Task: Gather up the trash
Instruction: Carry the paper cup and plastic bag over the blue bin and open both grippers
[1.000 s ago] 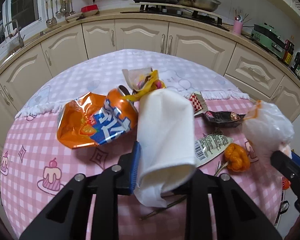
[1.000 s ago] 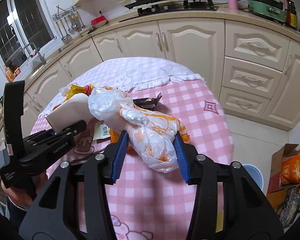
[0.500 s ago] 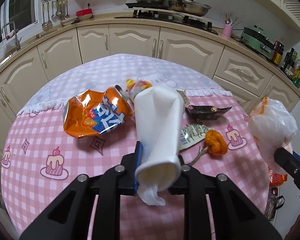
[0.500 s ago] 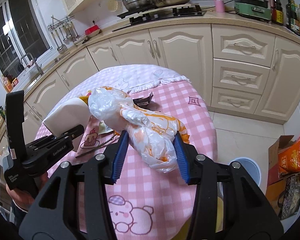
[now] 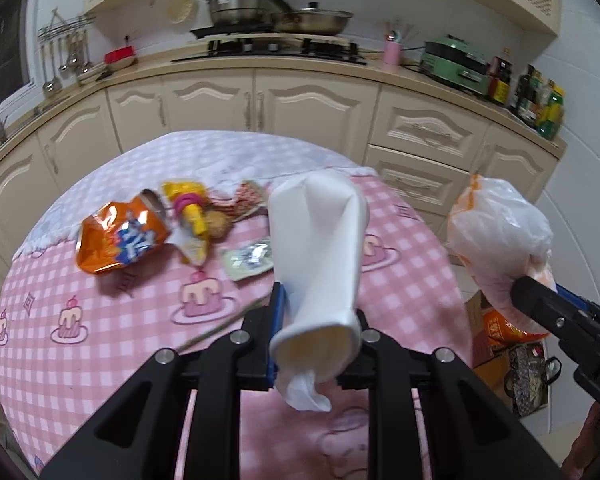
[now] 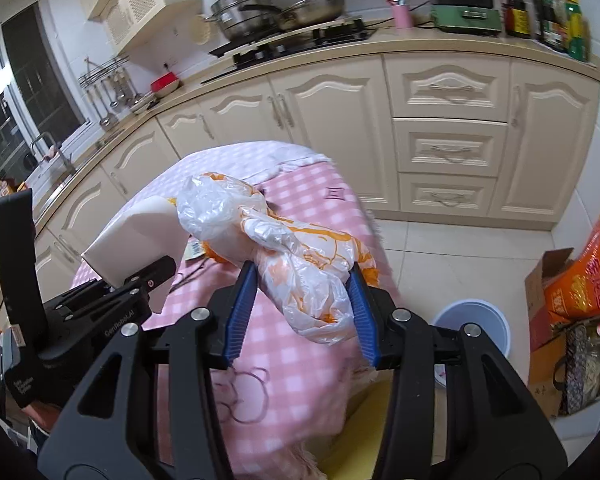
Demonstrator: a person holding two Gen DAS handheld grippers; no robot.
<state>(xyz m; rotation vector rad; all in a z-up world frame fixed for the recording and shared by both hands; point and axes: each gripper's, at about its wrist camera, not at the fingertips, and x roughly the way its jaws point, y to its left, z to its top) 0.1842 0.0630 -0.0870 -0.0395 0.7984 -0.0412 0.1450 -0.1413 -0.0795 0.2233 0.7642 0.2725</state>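
A squashed white paper cup (image 5: 320, 248) is pinched in my left gripper (image 5: 318, 320), held above the pink checked table (image 5: 100, 320). From the right wrist view the same cup (image 6: 140, 236) shows at the left. My right gripper (image 6: 302, 308) is shut on a crumpled white and orange plastic bag (image 6: 284, 248); the bag (image 5: 500, 240) hangs at the right of the left wrist view. On the table lie a crushed orange can (image 5: 122, 238), a yellow wrapper (image 5: 190, 216), a brown lump (image 5: 218, 222) and a silvery packet (image 5: 248, 258).
A pale blue bin (image 6: 474, 326) stands on the tiled floor to the right of the table. Beside it are a cardboard box with an orange bag (image 6: 580, 280) and a dark patterned bag (image 6: 580, 364). Cream kitchen cabinets (image 5: 300, 104) run behind the table.
Both grippers have swung to the right and risen a little with their loads. The table trash has slid left in the left wrist view, and the blue bin has come into the right wrist view.
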